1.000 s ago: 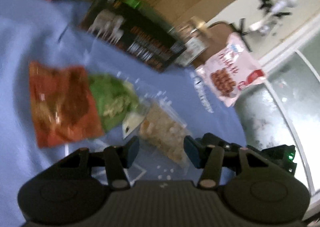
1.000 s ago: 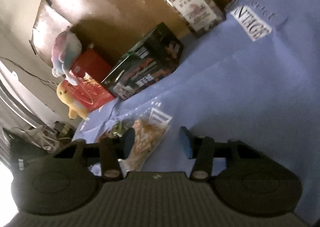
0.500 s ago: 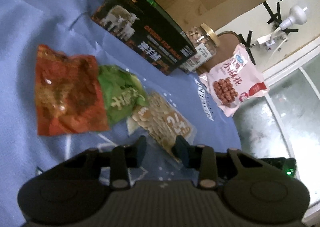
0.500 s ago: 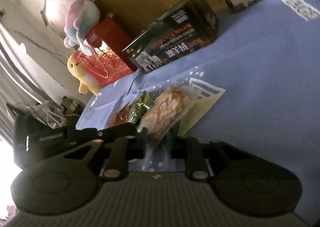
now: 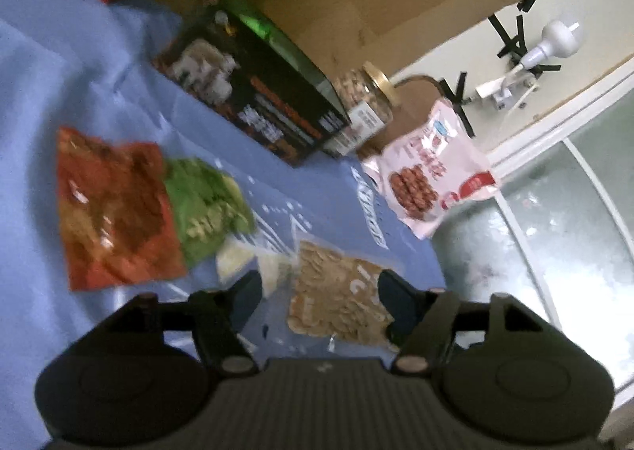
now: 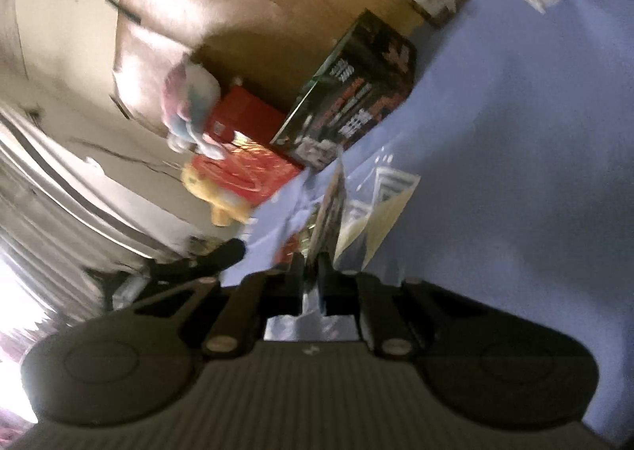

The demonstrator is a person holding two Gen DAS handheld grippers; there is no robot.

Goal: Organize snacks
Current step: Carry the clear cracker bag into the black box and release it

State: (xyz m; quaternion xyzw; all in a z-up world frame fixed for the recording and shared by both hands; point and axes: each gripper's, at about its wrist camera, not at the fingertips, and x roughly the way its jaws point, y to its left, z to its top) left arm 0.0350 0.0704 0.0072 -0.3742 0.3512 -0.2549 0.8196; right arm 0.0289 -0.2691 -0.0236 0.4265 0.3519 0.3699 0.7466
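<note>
A clear bag of pale nuts (image 5: 337,299) lies between the fingers of my left gripper (image 5: 321,291), which is open around it. In the right wrist view the same bag (image 6: 331,212) stands on edge, pinched at its near end by my right gripper (image 6: 311,271), which is shut on it. A red snack bag (image 5: 111,204) and a green snack bag (image 5: 206,208) lie to the left on the blue cloth (image 5: 59,73). A pink snack bag (image 5: 432,172) leans at the back right.
A black box (image 5: 253,93) and a nut jar (image 5: 364,101) stand at the back against brown board. A red box (image 6: 245,168) and plush toys (image 6: 194,105) sit at the far left. The table edge and a glass door (image 5: 554,252) lie to the right.
My right gripper has closed on the clear nut bag and tipped it onto its edge. My left gripper shut partway, then opened wide again around the bag.
</note>
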